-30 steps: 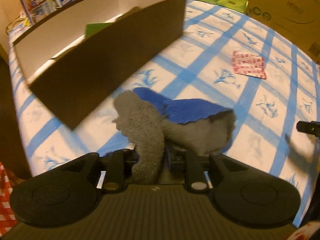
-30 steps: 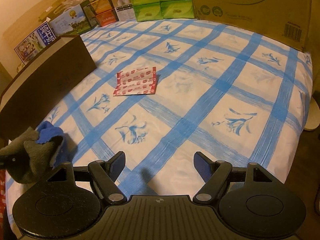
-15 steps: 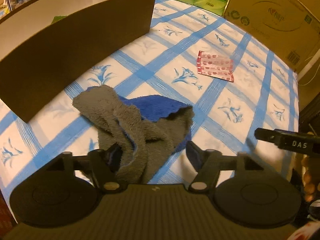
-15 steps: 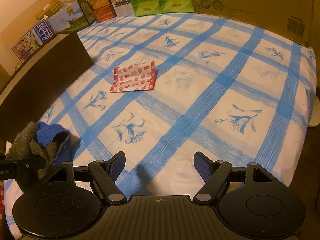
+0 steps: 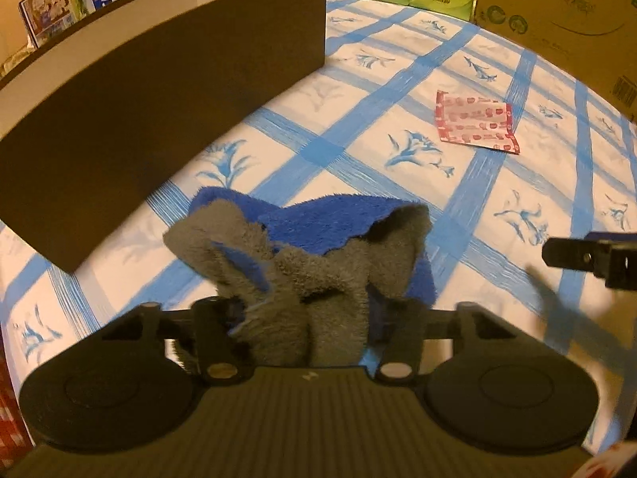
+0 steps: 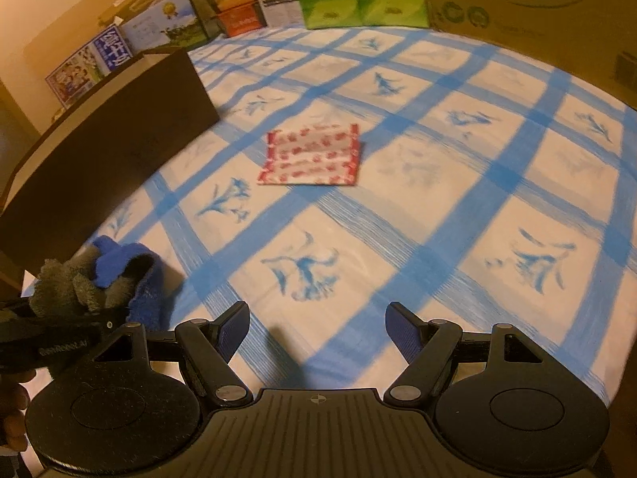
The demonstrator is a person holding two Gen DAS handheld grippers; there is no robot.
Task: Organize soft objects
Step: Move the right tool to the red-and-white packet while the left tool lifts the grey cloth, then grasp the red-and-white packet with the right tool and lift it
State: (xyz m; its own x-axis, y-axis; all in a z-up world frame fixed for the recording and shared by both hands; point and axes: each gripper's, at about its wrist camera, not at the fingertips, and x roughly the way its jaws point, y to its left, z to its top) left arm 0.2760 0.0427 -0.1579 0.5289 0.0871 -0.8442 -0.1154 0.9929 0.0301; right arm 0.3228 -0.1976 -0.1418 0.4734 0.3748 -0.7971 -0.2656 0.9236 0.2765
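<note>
Left wrist view: the left gripper [image 5: 306,318] has its fingers spread wide around the grey-and-blue cloth [image 5: 310,247], which lies bunched on the bed [image 5: 497,191] near its left edge beside the dark box [image 5: 159,91]. Close on the thick middle fold before lifting boxward. The right gripper [image 6: 318,330] is wide open and empty.
</note>
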